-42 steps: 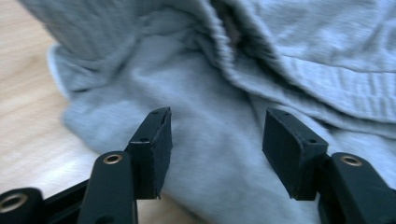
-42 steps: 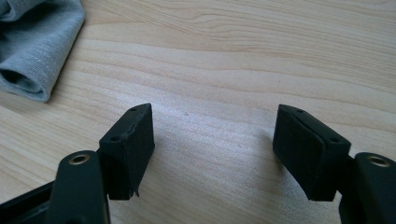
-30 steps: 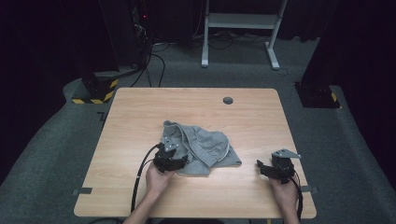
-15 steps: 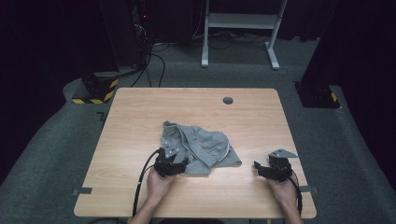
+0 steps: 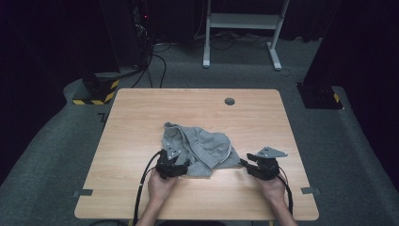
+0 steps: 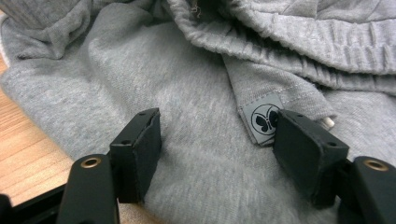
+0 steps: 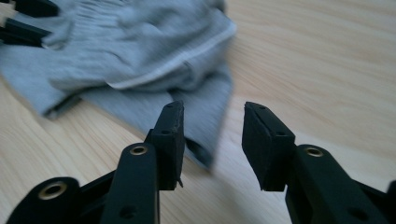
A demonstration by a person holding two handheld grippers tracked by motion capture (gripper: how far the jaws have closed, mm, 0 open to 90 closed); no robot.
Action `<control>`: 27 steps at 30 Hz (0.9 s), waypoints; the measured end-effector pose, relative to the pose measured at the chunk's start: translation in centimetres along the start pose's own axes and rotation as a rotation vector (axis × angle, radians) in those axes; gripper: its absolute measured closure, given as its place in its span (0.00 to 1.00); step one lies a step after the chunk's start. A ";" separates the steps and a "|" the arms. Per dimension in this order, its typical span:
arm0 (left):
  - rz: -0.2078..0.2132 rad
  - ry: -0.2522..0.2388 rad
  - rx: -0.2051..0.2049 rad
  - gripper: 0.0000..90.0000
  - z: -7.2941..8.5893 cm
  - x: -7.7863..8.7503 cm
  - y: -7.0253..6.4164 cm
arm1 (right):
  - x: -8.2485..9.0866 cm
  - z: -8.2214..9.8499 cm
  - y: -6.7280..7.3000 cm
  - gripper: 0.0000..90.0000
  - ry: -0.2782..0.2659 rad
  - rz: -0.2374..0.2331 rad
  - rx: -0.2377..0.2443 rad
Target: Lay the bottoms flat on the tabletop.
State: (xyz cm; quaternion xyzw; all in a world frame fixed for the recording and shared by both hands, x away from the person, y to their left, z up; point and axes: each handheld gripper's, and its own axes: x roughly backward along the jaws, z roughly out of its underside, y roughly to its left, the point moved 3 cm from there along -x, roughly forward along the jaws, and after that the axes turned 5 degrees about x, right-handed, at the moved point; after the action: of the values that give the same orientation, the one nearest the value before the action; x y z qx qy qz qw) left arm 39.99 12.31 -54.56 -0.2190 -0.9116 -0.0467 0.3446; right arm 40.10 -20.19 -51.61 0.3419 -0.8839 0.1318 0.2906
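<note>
A crumpled grey garment (image 5: pixel 200 148) with an elastic waistband lies in the middle of the wooden table (image 5: pixel 141 117). My left gripper (image 5: pixel 173 165) sits at its near-left edge, open, jaws spread over the grey fabric (image 6: pixel 196 140) on either side of a small label with a butterfly mark (image 6: pixel 264 120). My right gripper (image 5: pixel 254 165) is by the garment's near-right corner, open, jaws pointing at the hem corner (image 7: pixel 212 116) just ahead of them. Nothing is held between either pair of jaws.
A small dark round grommet (image 5: pixel 229 101) sits near the table's far edge. Bare wood (image 7: pixel 327 70) lies to the right of the garment. Beyond the table stand a white desk frame (image 5: pixel 242 28) and a black-and-yellow striped base (image 5: pixel 96 92) on grey carpet.
The right gripper has moved left toward the garment's near-right corner. The left gripper has shifted slightly nearer along the garment's near-left edge.
</note>
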 end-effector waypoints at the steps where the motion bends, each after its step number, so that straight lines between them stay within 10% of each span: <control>1: 0.000 0.000 0.000 0.36 0.0 0.0 0.0 | -0.3 -0.5 0.4 0.67 0.001 -0.012 0.013; 15: -0.002 0.001 -0.004 0.36 0.0 0.0 0.0 | -4.3 -4.8 6.4 0.55 0.007 -0.147 0.143; 27: 0.002 0.000 -0.001 0.35 0.0 0.0 0.0 | -7.3 -4.9 7.7 0.37 0.131 -0.178 0.204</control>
State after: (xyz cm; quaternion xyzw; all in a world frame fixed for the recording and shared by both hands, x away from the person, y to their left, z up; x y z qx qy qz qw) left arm 40.01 12.28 -54.57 -0.2199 -0.9114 -0.0469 0.3447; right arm 41.32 -8.57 -52.37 0.4372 -0.8114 0.2166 0.3219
